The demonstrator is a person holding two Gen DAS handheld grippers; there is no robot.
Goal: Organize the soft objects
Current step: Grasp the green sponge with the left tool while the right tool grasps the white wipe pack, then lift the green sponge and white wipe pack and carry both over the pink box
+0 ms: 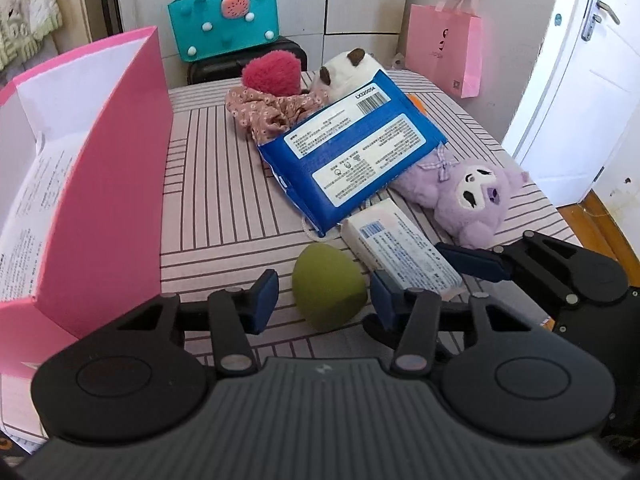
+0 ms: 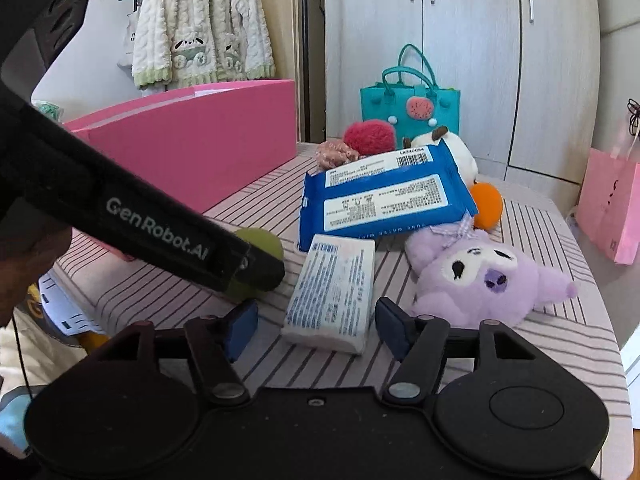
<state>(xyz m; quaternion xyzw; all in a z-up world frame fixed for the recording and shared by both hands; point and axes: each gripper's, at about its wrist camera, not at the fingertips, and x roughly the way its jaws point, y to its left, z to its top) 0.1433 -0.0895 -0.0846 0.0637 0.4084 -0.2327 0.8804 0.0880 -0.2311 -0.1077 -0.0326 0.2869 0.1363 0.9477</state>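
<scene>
An olive-green egg-shaped sponge (image 1: 328,292) lies on the striped tabletop (image 1: 224,208). My left gripper (image 1: 325,298) is open around it, its blue pads a little off each side. A white tissue pack (image 2: 332,292) lies just right of the sponge. My right gripper (image 2: 316,328) straddles the near end of this pack, open, with its pads clear of the wrapper. One of the right gripper's fingers (image 1: 476,262) shows beside the pack in the left wrist view. In the right wrist view the left tool's black side (image 2: 152,224) hides part of the sponge (image 2: 260,240).
An open pink box (image 1: 100,200) stands at the left. Behind are a blue wipes pack (image 1: 352,152), a purple plush (image 1: 468,196), a red fuzzy heart (image 1: 272,72), floral cloth (image 1: 272,112), a white plush (image 1: 348,72) and an orange toy (image 2: 486,204). A teal bag (image 1: 222,20) and pink paper bag (image 1: 444,48) stand beyond.
</scene>
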